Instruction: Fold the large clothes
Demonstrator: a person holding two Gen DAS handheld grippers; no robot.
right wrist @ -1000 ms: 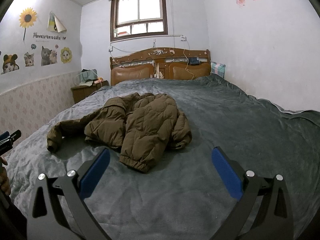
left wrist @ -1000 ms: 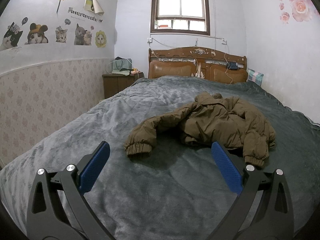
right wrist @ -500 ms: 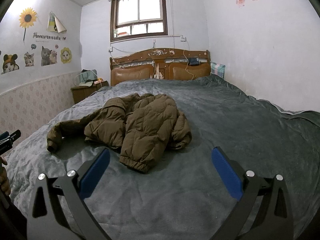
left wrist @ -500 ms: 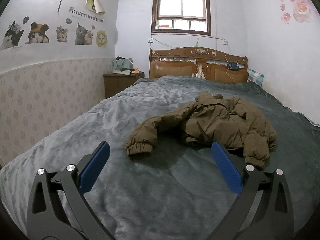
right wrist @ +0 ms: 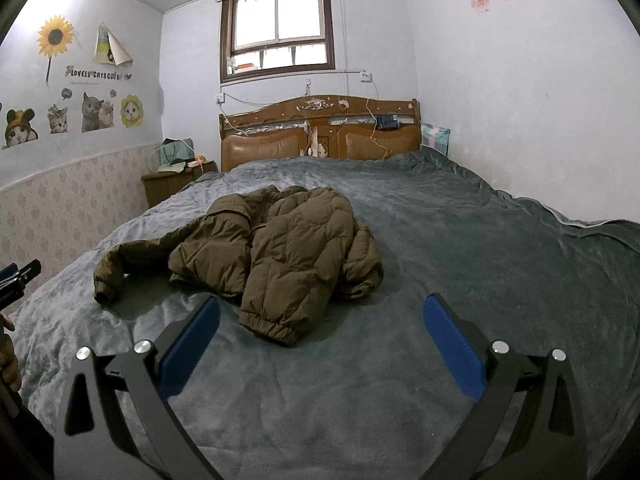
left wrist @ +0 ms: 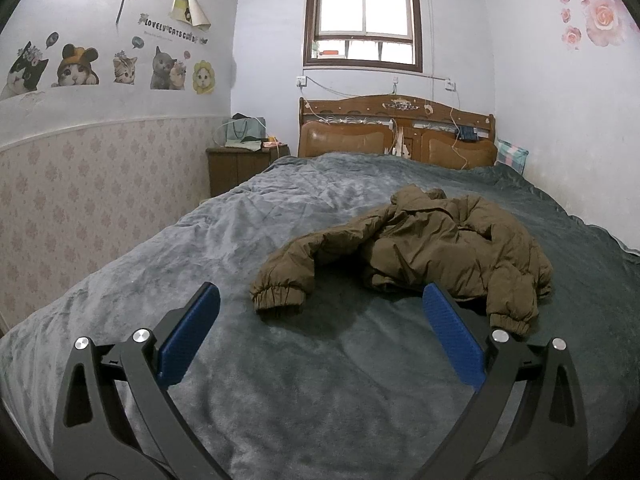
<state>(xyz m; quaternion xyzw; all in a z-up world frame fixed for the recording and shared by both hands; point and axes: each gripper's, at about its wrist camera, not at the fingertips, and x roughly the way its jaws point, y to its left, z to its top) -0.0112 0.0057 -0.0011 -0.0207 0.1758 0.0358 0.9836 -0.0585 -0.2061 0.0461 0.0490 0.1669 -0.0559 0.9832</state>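
While both tools (left wrist: 320,300) (right wrist: 320,312) gape empty, the jacket (right wrist: 288,244) lies crumpled on the bed (right wrist: 480,260).

The jacket (left wrist: 432,248) lies crumpled mid-bed (left wrist: 320,380), one sleeve (left wrist: 288,276) stretched leftward, the headboard (left wrist: 396,132) behind it and a nightstand (left wrist: 236,164) left of that.

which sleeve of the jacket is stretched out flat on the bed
The left sleeve, reaching away from the jacket toward the cat-sticker wall. The other sleeve lies folded against the body.
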